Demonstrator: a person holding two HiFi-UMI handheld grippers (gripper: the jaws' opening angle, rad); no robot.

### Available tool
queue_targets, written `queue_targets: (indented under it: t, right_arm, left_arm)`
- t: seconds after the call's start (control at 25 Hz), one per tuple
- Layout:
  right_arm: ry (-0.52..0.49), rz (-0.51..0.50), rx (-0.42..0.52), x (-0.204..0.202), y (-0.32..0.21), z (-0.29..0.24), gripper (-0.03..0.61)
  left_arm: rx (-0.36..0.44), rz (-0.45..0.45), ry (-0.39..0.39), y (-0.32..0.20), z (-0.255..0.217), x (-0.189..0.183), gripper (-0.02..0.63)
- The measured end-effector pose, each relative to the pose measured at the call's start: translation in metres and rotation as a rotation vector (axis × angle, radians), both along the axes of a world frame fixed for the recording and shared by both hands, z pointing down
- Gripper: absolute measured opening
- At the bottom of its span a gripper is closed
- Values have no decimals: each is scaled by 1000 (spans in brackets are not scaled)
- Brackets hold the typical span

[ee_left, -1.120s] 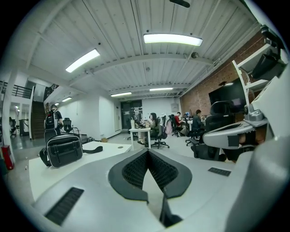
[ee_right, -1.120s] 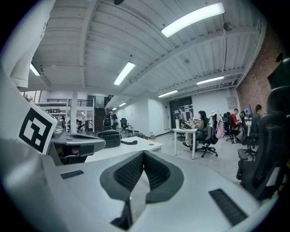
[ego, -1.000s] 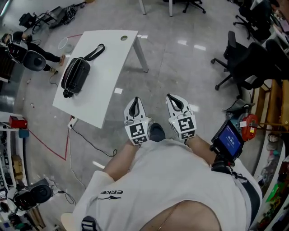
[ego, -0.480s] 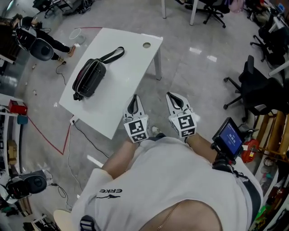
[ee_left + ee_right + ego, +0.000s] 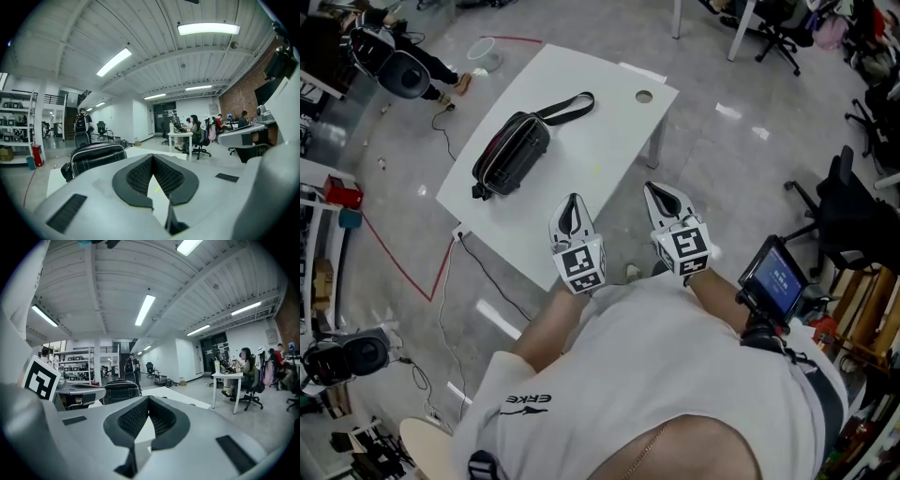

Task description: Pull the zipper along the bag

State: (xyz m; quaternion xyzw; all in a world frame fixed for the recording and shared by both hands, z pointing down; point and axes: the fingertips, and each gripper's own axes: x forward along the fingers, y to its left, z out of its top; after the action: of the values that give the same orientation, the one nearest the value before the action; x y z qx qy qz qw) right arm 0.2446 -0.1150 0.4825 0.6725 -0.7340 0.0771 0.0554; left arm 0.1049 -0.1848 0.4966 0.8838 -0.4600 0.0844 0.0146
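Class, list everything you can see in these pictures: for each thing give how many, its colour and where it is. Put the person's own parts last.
Table: one, white, on the grey floor ahead of the person.
Bag: one, black, lying on the table's left part.
Office chairs: several, black, at the right and far side of the room.
Red line: one, red, on the floor left of the table.
Screen device: one, black with a blue screen, by the person's right arm.
Left gripper: one, white, held out in front of the person, jaws together, holding nothing.
Right gripper: one, white, beside the left one, jaws together, holding nothing.
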Motion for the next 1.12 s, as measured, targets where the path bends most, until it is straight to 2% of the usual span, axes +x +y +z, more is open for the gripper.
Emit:
queue_targets:
  t: [0.2, 0.48, 0.84, 1.12]
  right_arm:
    - [-58, -50, -23, -8, -29, 6, 3]
    - [-82, -149, -40, -15, -74, -13, 4]
    - [-134, -248, -59, -26, -148, 13, 5]
    - [-263, -303, -117, -28, -226, 30, 5]
  left_arm:
    - [-15, -88, 12, -17, 2, -28, 4]
    - [-40, -233, 12, -36, -11, -58, 4]
    - [-47, -406, -19, -76, 12, -102, 4]
    - [-63, -555, -29, -126, 14, -136, 5]
